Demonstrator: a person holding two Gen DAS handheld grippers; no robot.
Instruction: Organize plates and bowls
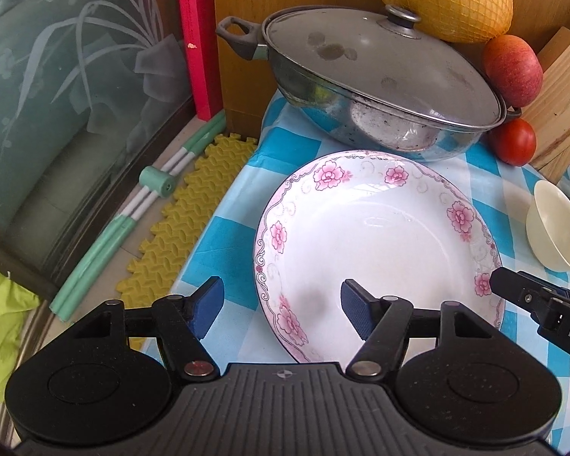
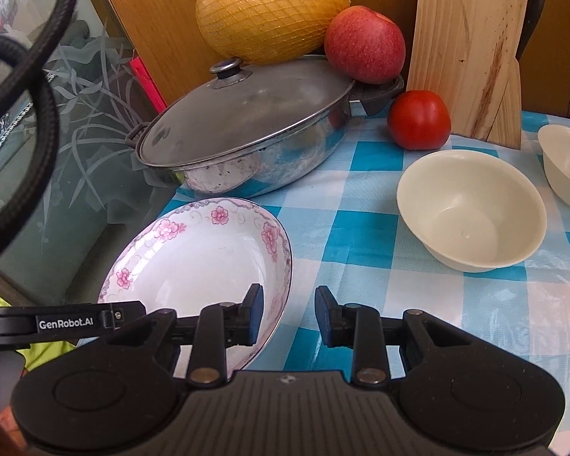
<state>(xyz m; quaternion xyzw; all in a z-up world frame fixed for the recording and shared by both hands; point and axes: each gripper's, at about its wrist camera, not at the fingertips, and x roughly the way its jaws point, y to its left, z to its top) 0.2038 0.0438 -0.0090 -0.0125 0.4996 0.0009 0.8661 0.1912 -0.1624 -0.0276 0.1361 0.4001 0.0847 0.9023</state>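
Observation:
A white plate with pink flowers lies on the blue checked cloth near the table's left edge. My left gripper is open and straddles the plate's near-left rim, one pad inside the plate and one outside, neither touching. My right gripper stands open by a narrow gap around the plate's right rim, its pads clear of the rim. Two cream bowls, one nearer and one farther, sit upright and apart to the right.
A lidded steel pot stands just behind the plate, with a netted pomelo, an apple and a tomato around it. A wooden knife block is at the back right. Left of the table is a glass door.

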